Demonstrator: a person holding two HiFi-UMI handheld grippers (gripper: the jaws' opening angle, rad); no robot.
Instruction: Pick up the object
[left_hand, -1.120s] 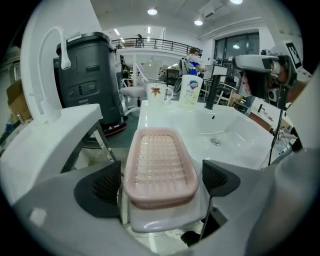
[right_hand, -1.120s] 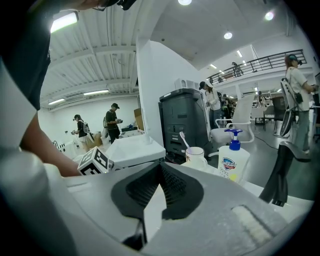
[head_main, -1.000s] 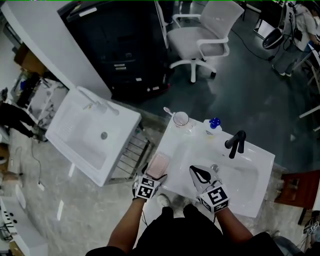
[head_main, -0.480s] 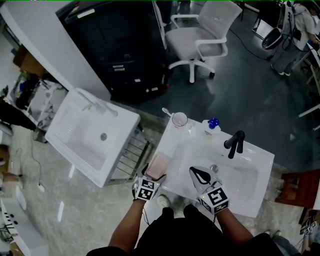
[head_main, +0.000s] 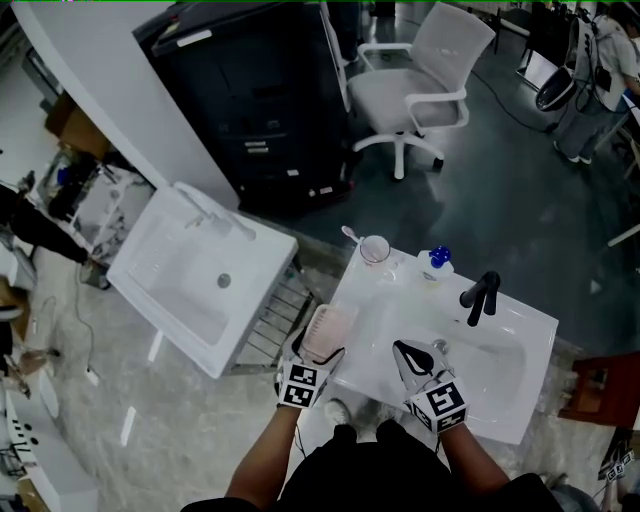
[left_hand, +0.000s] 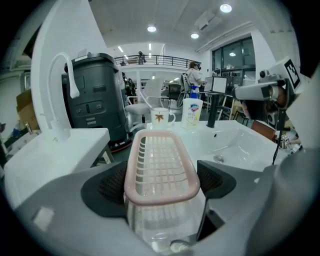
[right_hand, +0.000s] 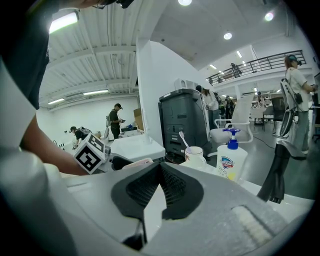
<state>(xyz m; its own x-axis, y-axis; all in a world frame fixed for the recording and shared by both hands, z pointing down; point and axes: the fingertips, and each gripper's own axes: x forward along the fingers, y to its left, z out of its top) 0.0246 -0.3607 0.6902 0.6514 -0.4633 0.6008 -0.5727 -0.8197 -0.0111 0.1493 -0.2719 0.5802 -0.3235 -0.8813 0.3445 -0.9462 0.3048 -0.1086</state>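
Head view: the left gripper (head_main: 320, 354) has the pink soap tray (head_main: 326, 326) between jaws that have just been closing, held over the white basin's (head_main: 520, 330) 9 o'clock edge. We lose its near end under the jaws. The long axis runs 6 to 12. The right gripper (head_main: 404, 349), at its 3 o'clock, is pinched together and empty.

Left gripper view: pads press both long rims, and the tray points at 12 toward the mug (left_hand: 161, 118). Its clear base blurs low down.

Right gripper view: only a pink sliver shows, 11 o'clock of the pads.
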